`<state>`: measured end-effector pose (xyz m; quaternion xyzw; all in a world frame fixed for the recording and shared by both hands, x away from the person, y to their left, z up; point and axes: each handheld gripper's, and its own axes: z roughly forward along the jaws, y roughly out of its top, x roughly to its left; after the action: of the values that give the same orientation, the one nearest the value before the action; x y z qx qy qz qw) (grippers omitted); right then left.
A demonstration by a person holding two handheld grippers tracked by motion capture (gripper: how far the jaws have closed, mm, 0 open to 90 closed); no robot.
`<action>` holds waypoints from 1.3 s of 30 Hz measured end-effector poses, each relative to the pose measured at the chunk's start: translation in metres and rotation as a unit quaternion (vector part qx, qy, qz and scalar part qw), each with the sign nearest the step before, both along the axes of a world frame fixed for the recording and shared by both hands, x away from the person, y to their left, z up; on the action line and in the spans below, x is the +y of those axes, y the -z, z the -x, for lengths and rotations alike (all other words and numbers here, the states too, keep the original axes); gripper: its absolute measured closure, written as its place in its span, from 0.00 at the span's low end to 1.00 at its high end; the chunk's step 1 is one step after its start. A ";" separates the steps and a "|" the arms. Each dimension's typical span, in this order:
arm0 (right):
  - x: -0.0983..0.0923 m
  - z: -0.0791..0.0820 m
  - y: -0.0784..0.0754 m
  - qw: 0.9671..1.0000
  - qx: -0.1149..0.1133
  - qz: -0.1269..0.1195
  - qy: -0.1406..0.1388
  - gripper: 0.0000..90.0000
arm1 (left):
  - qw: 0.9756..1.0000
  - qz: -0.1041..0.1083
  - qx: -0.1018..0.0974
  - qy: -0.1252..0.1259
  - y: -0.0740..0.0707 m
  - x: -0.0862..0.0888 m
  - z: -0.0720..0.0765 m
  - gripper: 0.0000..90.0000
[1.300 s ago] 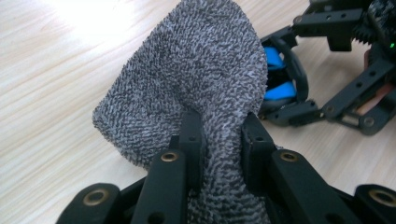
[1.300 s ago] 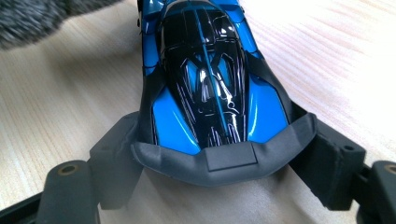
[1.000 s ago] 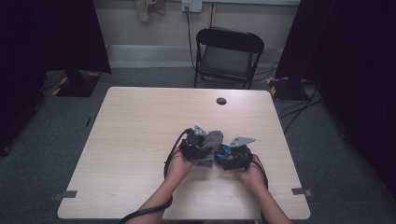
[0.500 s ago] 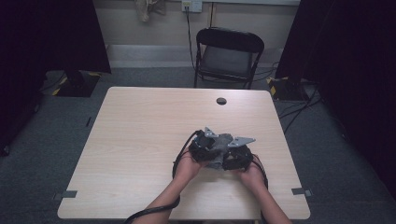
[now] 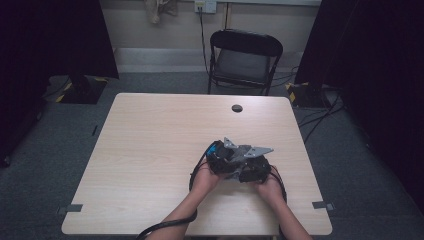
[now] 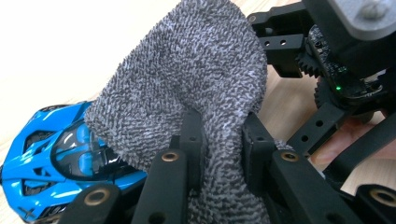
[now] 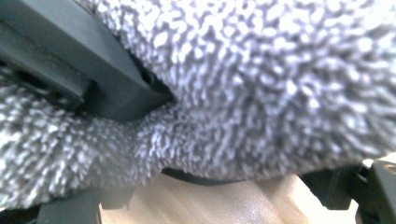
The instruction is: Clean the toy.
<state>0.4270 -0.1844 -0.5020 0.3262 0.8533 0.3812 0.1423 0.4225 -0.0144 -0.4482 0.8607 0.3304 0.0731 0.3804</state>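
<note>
A blue toy car (image 6: 56,154) lies low at the left of the left gripper view, its nose toward the camera, and shows as a blue spot (image 5: 212,149) from above. My left gripper (image 6: 219,121) is shut on a grey terry cloth (image 6: 187,70), which drapes over the car's rear. My right gripper's body (image 6: 327,60) is close beside it. Seen from above, the left gripper (image 5: 225,157) and the right gripper (image 5: 252,167) huddle together over the table's near right. In the right gripper view the cloth (image 7: 257,84) hides what lies between its wide-set jaws.
The light wooden table (image 5: 150,150) has a round black grommet (image 5: 237,108) near its far edge. A black folding chair (image 5: 245,55) stands behind the table. Cables trail on the floor at the right. Dark curtains flank the scene.
My left hand has slid right with the cloth, up against the right gripper. The blue car now peeks out at the cluster's upper left. The right hand has kept still.
</note>
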 end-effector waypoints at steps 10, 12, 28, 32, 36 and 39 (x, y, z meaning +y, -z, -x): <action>0.000 0.000 0.000 1.000 0.000 0.000 0.000 0.26 | 1.000 -0.019 0.011 -0.009 0.001 -0.004 -0.006 0.83; 0.000 0.000 0.000 1.000 0.000 0.000 0.000 0.26 | 1.000 -0.020 0.012 -0.014 0.001 -0.005 -0.006 0.83; 0.000 0.000 0.000 1.000 0.000 0.000 0.000 0.26 | 0.998 -0.032 0.014 -0.048 -0.003 0.009 -0.020 0.83; 0.000 0.000 0.000 1.000 0.000 0.000 0.000 0.26 | 0.998 -0.031 0.017 -0.053 -0.003 0.015 -0.025 0.83; 0.000 0.000 0.000 1.000 0.000 0.000 -0.001 0.26 | 0.997 -0.035 0.018 -0.062 -0.003 0.021 -0.029 0.83; 0.000 0.000 0.000 1.000 0.000 0.000 -0.001 0.26 | 0.997 -0.033 0.020 -0.064 -0.002 0.024 -0.032 0.83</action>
<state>0.4269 -0.1846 -0.5021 0.3256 0.8535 0.3812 0.1419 0.4542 0.0094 -0.4457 0.8509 0.3902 0.0906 0.3399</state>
